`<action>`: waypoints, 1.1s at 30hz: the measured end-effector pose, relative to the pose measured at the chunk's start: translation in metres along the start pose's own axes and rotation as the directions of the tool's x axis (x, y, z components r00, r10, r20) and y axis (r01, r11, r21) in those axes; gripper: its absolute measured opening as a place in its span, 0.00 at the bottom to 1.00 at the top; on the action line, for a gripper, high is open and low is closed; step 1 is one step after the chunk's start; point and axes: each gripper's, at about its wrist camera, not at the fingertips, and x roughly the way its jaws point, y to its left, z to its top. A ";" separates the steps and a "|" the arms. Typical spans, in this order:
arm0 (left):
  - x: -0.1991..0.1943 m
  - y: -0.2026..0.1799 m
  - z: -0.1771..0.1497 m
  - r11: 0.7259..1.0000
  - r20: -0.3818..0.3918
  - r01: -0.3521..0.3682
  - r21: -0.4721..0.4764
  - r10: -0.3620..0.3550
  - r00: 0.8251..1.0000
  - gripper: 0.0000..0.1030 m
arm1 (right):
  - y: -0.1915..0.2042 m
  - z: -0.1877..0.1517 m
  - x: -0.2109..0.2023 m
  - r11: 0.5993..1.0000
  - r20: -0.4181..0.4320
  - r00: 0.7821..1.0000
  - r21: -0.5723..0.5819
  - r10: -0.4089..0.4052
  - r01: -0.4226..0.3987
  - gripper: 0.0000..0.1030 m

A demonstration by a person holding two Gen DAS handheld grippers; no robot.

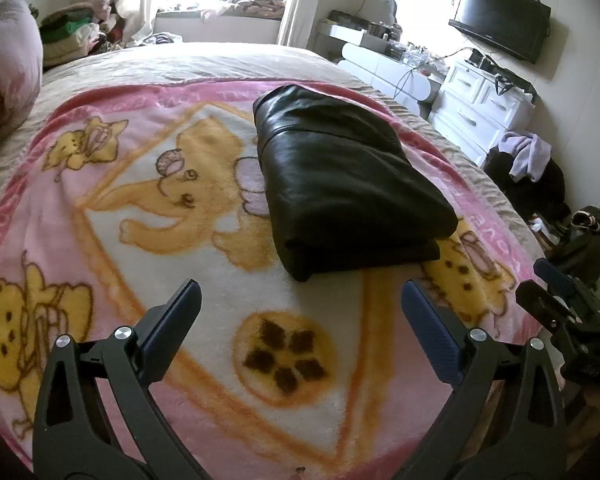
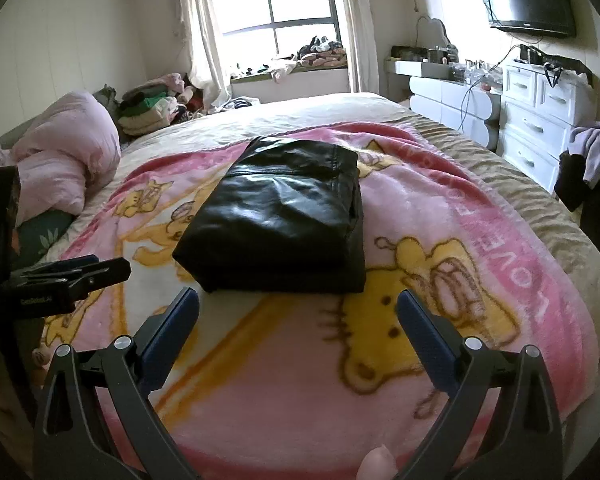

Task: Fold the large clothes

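Two wide-apart, empty hand-held grippers, left (image 1: 300, 300) and right (image 2: 298, 306), before folded black garment (image 2: 276, 216), long axis away from them.

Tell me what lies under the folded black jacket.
The black jacket rests on the pink cartoon blanket, partly covering its yellow animal prints. Whatever blanket pattern lies directly beneath it is hidden.
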 end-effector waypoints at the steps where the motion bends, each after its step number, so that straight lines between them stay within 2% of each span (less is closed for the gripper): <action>1: 0.000 0.000 0.000 1.000 0.000 0.000 0.001 0.000 1.000 0.91 | 0.000 0.000 0.000 1.000 -0.001 1.000 -0.002 0.001 -0.001 0.96; 33: -0.002 0.002 0.002 1.000 0.004 0.006 -0.001 -0.006 1.000 0.91 | 0.001 0.000 -0.002 1.000 0.000 1.000 -0.002 -0.003 0.003 0.96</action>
